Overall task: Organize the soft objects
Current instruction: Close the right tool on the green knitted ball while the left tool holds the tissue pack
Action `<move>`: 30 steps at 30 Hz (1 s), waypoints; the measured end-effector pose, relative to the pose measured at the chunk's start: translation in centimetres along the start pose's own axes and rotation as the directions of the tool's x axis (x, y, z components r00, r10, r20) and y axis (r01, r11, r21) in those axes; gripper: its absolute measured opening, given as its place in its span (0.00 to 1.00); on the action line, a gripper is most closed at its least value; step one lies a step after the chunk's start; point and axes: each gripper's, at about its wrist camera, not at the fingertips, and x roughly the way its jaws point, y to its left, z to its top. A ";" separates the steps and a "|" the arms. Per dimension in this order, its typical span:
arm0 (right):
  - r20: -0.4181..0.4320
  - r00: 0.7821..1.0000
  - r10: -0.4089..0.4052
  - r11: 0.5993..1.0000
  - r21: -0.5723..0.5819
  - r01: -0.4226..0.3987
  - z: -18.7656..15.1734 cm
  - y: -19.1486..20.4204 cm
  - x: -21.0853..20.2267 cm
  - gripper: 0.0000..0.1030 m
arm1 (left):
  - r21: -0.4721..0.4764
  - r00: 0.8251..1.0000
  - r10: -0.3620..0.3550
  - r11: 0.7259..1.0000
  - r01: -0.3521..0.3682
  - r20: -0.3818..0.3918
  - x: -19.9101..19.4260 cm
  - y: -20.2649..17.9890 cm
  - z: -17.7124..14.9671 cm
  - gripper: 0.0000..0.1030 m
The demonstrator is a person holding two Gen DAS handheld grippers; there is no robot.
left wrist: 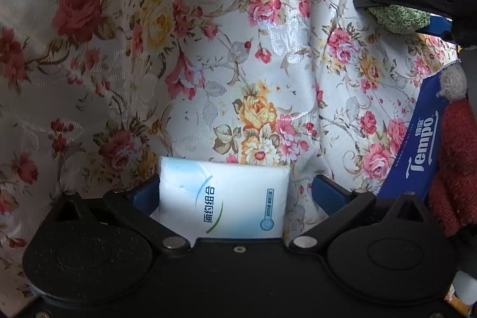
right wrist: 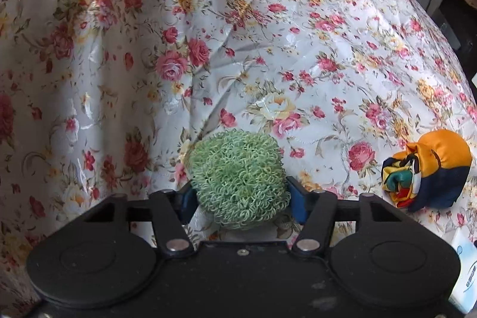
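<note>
A floral cloth (right wrist: 298, 49) with pink, red and yellow roses covers the whole work surface, rising in creased folds at the far side and draping over a hump toward the far right.

The right gripper (right wrist: 240, 195) has its two blue pads pressed against the sides of a green loopy scrubber ball (right wrist: 238, 184), which bulges out above the pads and sits against the cloth. In the left wrist view the same ball (left wrist: 399, 18) shows at the far right, pinched beneath the black body of the right gripper (left wrist: 399, 11).

The left gripper (left wrist: 229, 192) stands well open. A white pocket tissue pack (left wrist: 226, 195) with blue and green print lies flat on the cloth between its fingers; the left blue pad is at or against the pack's left edge, while the right pad stands clear of it with cloth showing between.

To the right of that gripper lies a blue Tempo tissue pack (left wrist: 420, 151), and a red knitted toy (left wrist: 456, 163) with a grey pompom rests against its right edge, partly cut off by the frame.

In the right wrist view, an orange and navy beanbag (right wrist: 429, 172) with a multicoloured bunched end sits on the cloth to the right of the held ball, well apart from it. A corner of a white pack (right wrist: 465, 273) shows at the near right edge.
</note>
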 end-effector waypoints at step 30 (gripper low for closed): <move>0.137 0.990 0.036 0.997 0.056 -0.044 -4.7 -1.9 -12.3 0.54 | 0.001 0.976 -0.098 0.995 0.100 0.192 -2.8 2.1 0.7 0.31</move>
